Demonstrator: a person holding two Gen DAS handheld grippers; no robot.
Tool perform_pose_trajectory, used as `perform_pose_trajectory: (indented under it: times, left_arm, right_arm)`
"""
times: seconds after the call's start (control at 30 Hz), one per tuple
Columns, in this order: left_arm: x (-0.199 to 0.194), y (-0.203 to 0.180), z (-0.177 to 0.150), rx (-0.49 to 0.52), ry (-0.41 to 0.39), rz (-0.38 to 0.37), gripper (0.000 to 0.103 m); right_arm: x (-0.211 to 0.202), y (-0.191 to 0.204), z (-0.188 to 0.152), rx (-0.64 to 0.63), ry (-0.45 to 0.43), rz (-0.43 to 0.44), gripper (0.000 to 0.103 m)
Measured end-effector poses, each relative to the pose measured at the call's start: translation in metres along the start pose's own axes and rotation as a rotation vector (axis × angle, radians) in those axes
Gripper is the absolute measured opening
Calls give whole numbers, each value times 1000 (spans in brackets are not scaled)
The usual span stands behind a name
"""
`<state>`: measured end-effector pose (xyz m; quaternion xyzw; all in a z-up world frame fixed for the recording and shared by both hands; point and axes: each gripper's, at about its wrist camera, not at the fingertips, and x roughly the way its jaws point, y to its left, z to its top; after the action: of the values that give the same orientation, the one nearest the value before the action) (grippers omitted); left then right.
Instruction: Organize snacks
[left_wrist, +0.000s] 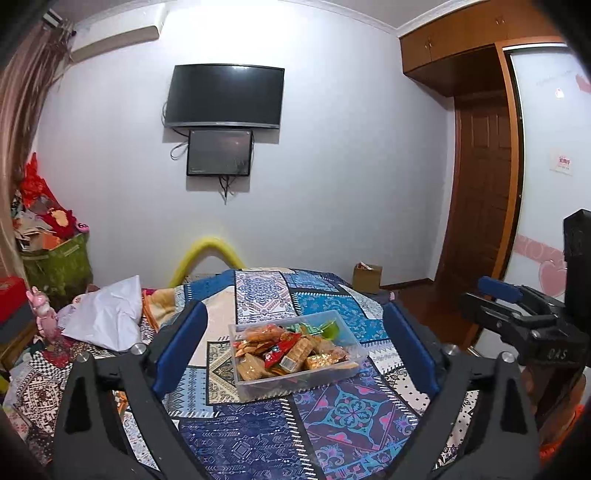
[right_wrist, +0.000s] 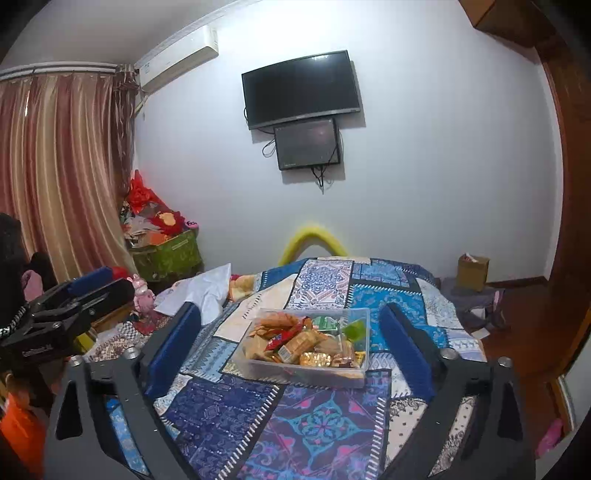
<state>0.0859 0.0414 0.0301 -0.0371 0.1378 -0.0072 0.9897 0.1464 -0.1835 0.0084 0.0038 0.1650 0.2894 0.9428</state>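
Left wrist view shows our left gripper (left_wrist: 295, 345) with jaws spread wide, empty, framing the clear snack box (left_wrist: 295, 354) on the patchwork bedspread (left_wrist: 258, 435). Our right gripper (right_wrist: 291, 349) likewise hovers released above it.

Both wrist cameras sit above the near edge of the bed (left_wrist: 258, 435), facing its far edge and the wall-mounted television (left_wrist: 225, 96). Shared field: the snack container (right_wrist: 310, 343) at mid-bed. Each view catches the other gripper at its side margin.
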Motion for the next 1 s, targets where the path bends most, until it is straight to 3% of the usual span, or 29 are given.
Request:
perform_pose_trajectory:
  times: [1.0]
  left_arm:
    - [-14,0,-20,-14,14,28,99]
  right_arm:
    - [-22,16,-10,-20,-25,-8,103]
